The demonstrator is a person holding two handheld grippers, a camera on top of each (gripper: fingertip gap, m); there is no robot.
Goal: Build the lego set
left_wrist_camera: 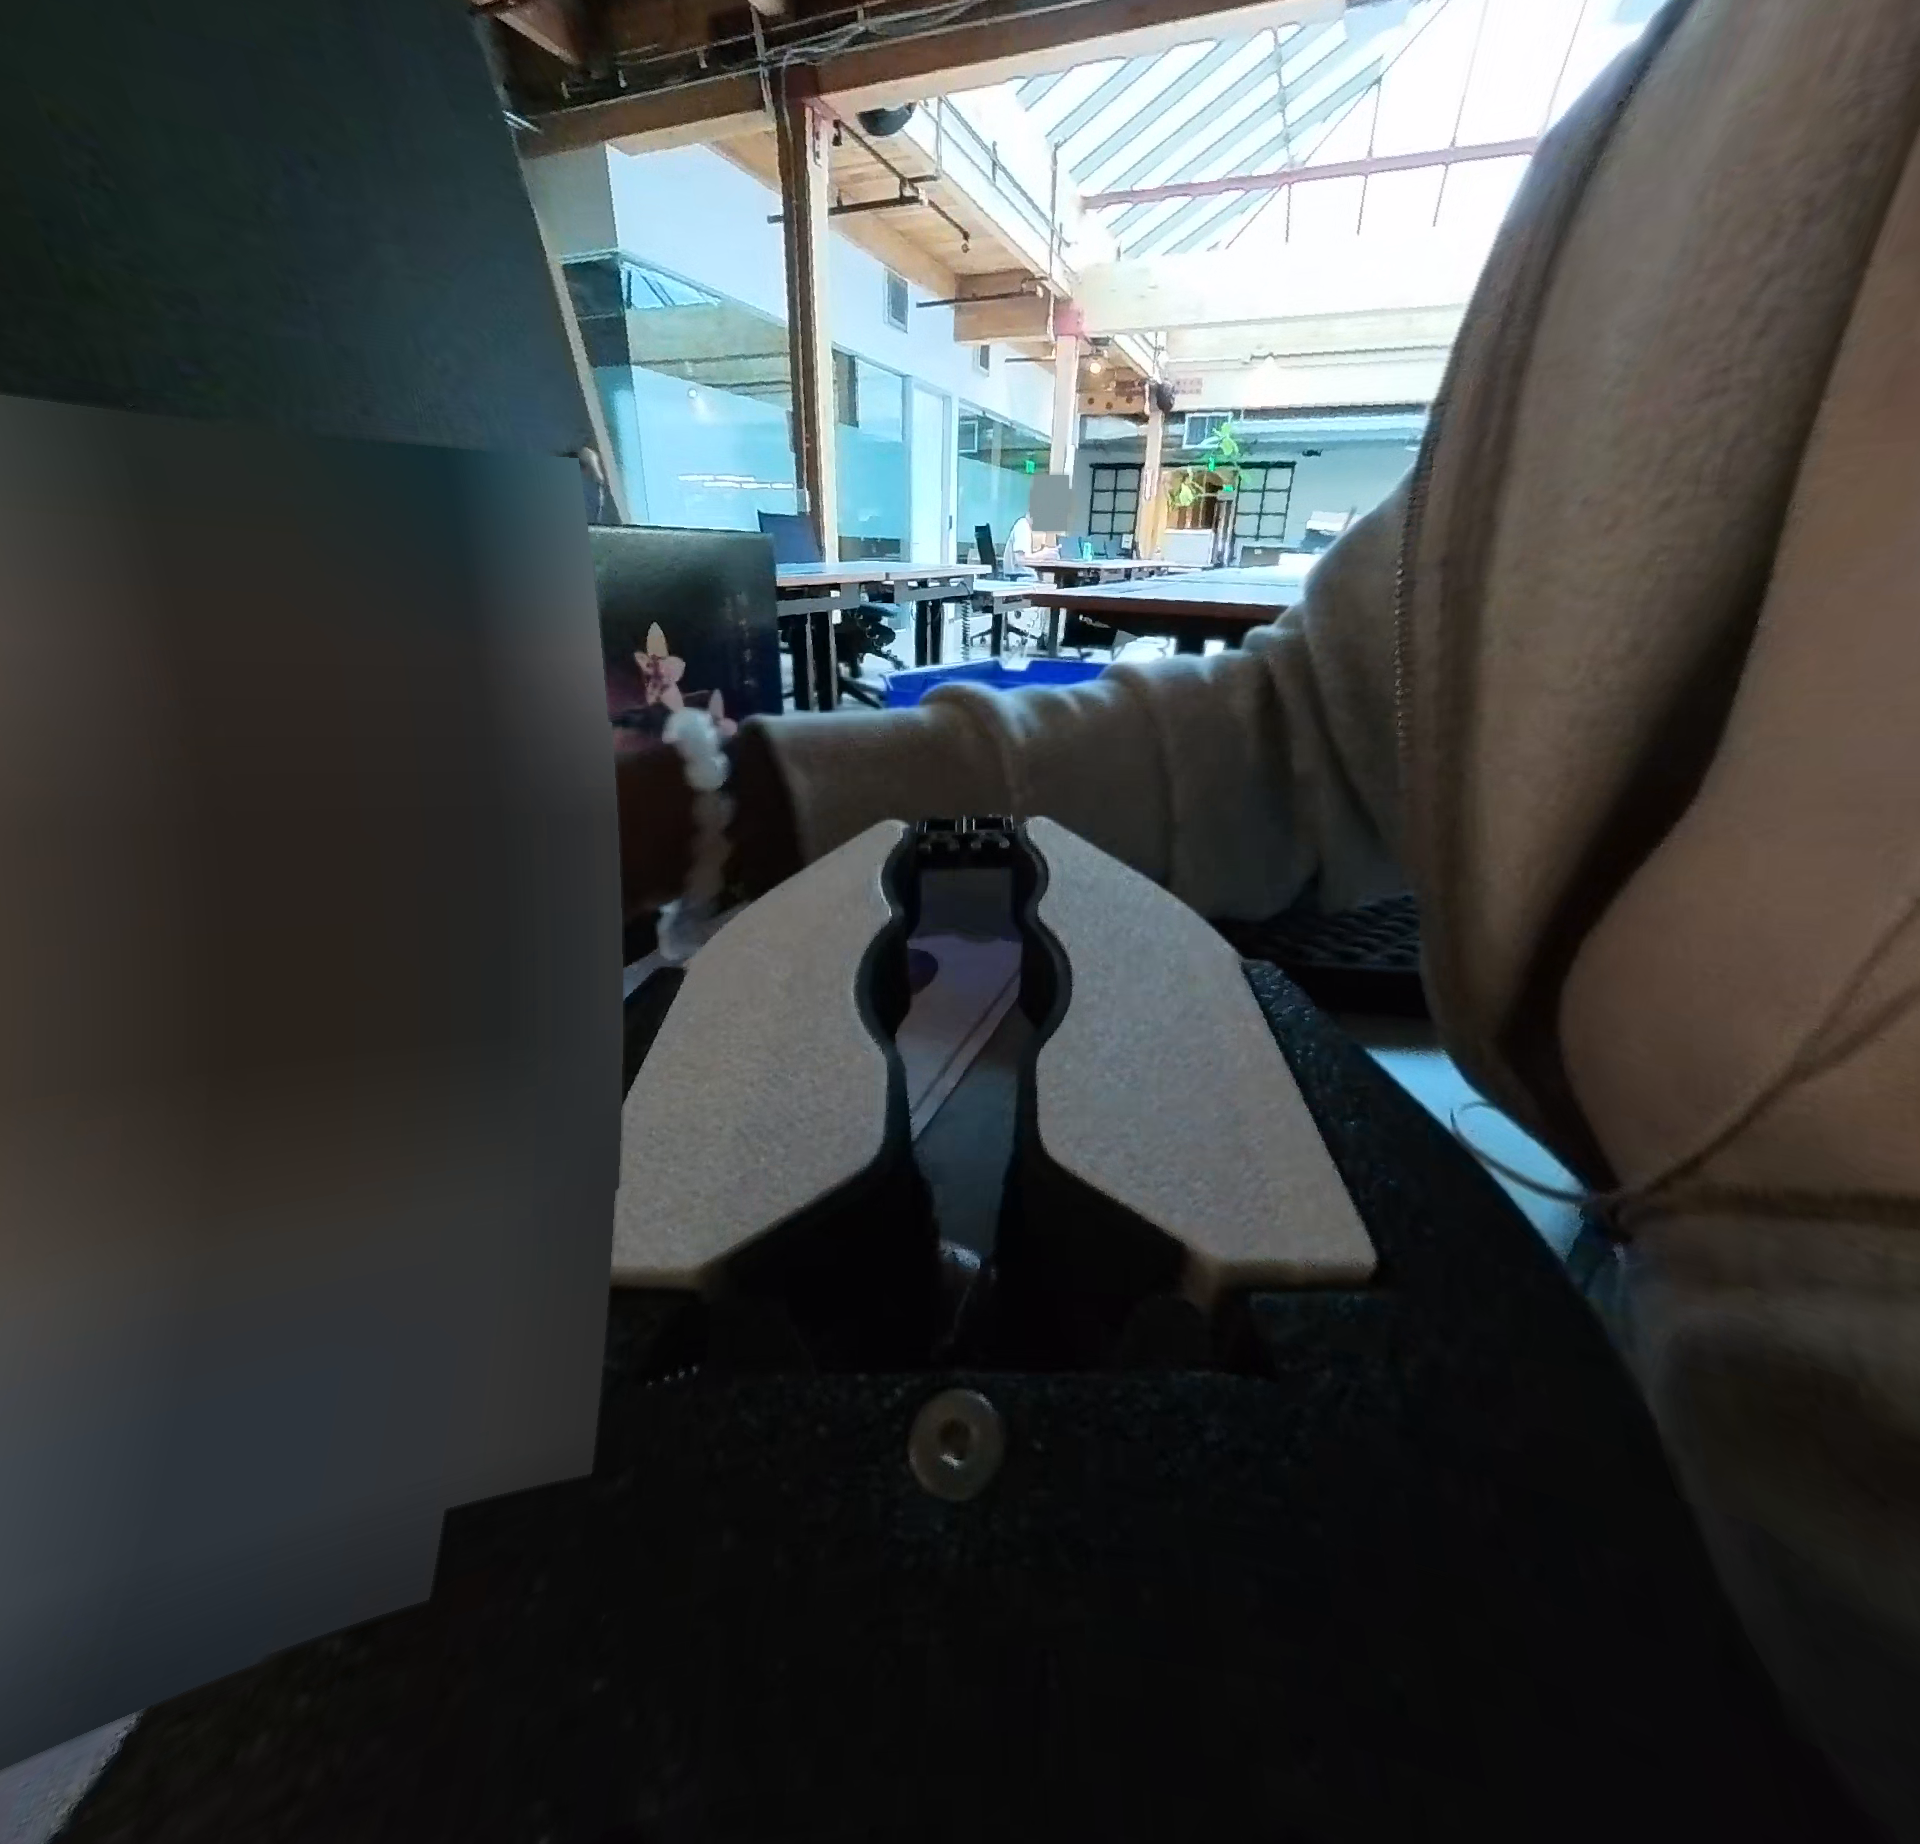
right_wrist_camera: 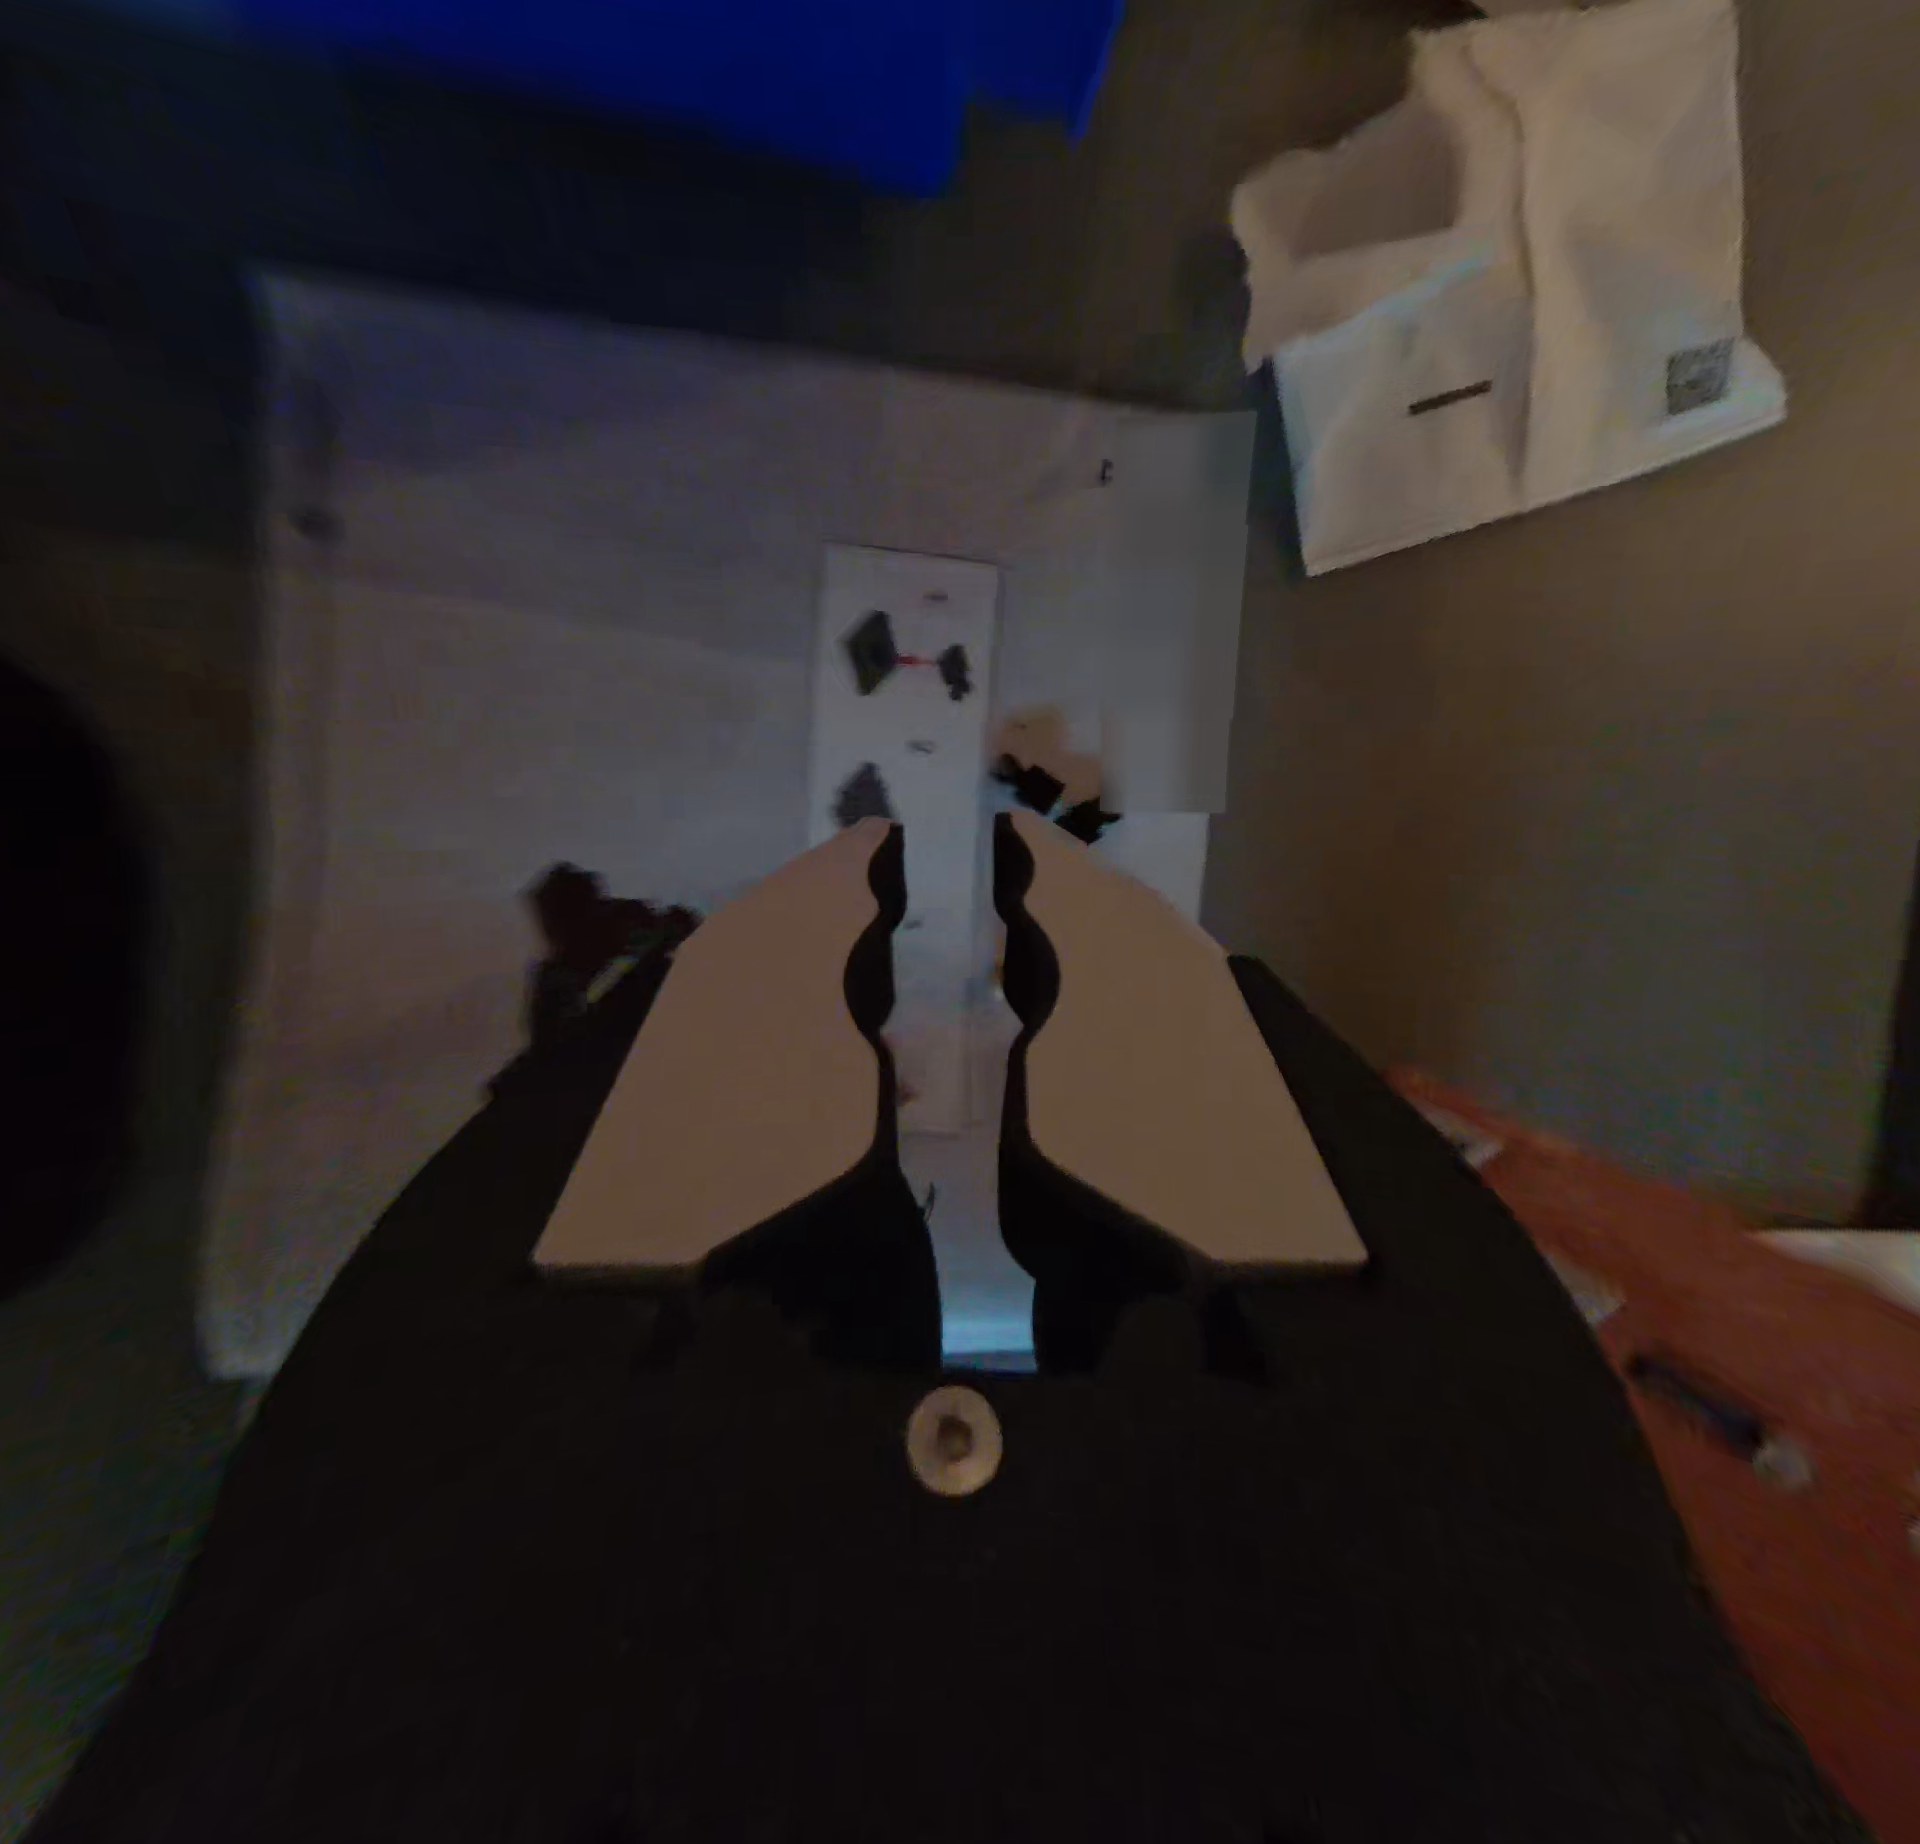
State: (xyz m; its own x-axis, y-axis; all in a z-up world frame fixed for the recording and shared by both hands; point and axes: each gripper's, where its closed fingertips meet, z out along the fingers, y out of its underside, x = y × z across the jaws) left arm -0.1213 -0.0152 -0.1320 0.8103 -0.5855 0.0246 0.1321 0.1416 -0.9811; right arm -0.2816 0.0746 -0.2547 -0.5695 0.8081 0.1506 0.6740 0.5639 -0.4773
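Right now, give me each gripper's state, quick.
Left gripper: closed on a small black studded piece.
Right gripper: slightly open, nothing held; a white strip shows beyond the gap.

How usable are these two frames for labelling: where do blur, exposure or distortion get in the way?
Left wrist view: skylight blown out, fisheye bends the ceiling beams, a blurred privacy patch fills the left, sleeve soft, black brick at the fingertips sharp. Right wrist view: dim and motion-smeared; the white strip, blue bin and white paper bag all have soft edges.
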